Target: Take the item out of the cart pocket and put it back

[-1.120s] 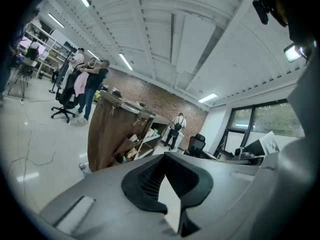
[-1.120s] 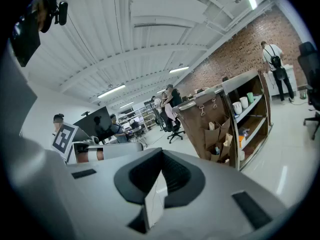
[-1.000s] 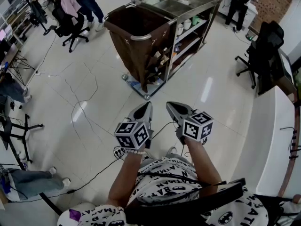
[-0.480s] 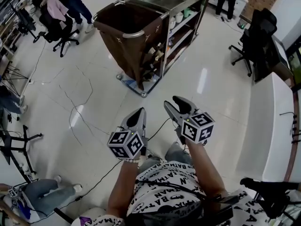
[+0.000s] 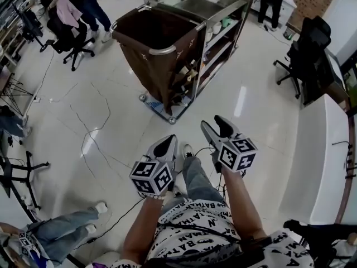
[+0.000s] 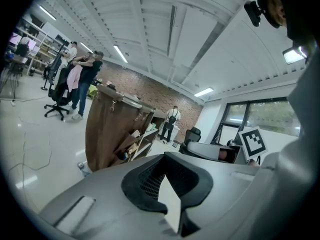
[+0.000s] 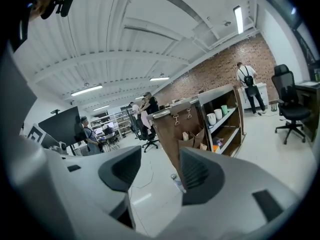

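1. The cart (image 5: 146,9) stands at 12 o'clock from the person. It is well apart from both tongs.
2. The cart pocket (image 5: 188,70) hangs on the brown bag's side, at about 4 o'clock on the bag.
3. The item (image 7: 186,135) pokes up out of that pocket. It is too small to name, but it looks like a flat tan card.
4. The left gripper (image 5: 168,143) is closed tight. It has nothing in it.
5. The right gripper (image 5: 213,123) is opening its jaws wide. Nothing is between them, only floor far off.
6. The item is probably light and thin, so it may bend or slip.
7. The best place to pinch it looks like the top edge that sticks out, gently.
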{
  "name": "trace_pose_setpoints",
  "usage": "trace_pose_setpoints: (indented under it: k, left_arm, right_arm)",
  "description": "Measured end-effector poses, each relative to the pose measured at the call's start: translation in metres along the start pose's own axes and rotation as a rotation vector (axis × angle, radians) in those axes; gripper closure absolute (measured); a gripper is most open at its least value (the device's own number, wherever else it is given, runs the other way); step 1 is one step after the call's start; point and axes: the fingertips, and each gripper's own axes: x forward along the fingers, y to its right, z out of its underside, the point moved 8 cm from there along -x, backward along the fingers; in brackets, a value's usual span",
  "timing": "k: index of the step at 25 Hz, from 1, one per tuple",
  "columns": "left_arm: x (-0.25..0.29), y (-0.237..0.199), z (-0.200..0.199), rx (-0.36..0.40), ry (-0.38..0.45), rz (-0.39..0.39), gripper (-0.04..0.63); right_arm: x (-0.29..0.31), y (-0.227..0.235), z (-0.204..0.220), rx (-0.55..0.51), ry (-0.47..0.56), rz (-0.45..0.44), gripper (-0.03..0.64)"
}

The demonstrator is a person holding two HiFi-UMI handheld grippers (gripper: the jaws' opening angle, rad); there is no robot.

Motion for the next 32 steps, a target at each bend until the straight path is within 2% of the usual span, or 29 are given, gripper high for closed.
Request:
trace_pose_setpoints:
  k: [5,12,17,21,25,27,29,32]
  left_arm:
    - [0.051,-0.015,-0.03,0.027,0.01,0.013,0.595]
    - [0.13,-0.048,-0.06,-0.01,0.003,-0.012,0.595]
    - [0.175,-0.08,-0.07,-0.039,0.006,-0.044,0.595]
    - [0.205,-0.104,-0.067,-0.042,-0.01,-0.066,0.595]
    - [0.229,-0.13,-0.066,-0.068,-0.009,-0.09,0.595]
    - [0.236,-0.139,-0.066,-0.078,-0.01,-0.1,0.595]
    - [0.238,-0.145,-0.066,-0.086,-0.01,-0.107,0.595]
    - [0.235,-0.146,-0.068,-0.09,-0.01,-0.112,0.595]
  right_arm:
    - [0.064,0.026,-0.024,-0.062,-0.011,-0.009,0.362]
    - [0.166,0.064,-0.051,-0.112,-0.089,-0.057,0.362]
    - [0.229,0.091,-0.048,-0.134,-0.155,-0.071,0.364]
    - [0.269,0.11,-0.036,-0.212,-0.211,-0.057,0.368]
    - [0.309,0.12,-0.024,-0.282,-0.27,-0.064,0.399]
    - [0.321,0.122,-0.02,-0.305,-0.29,-0.064,0.472]
    - [0.327,0.121,-0.019,-0.329,-0.302,-0.069,0.517]
    - [0.328,0.117,-0.022,-0.356,-0.306,-0.067,0.528]
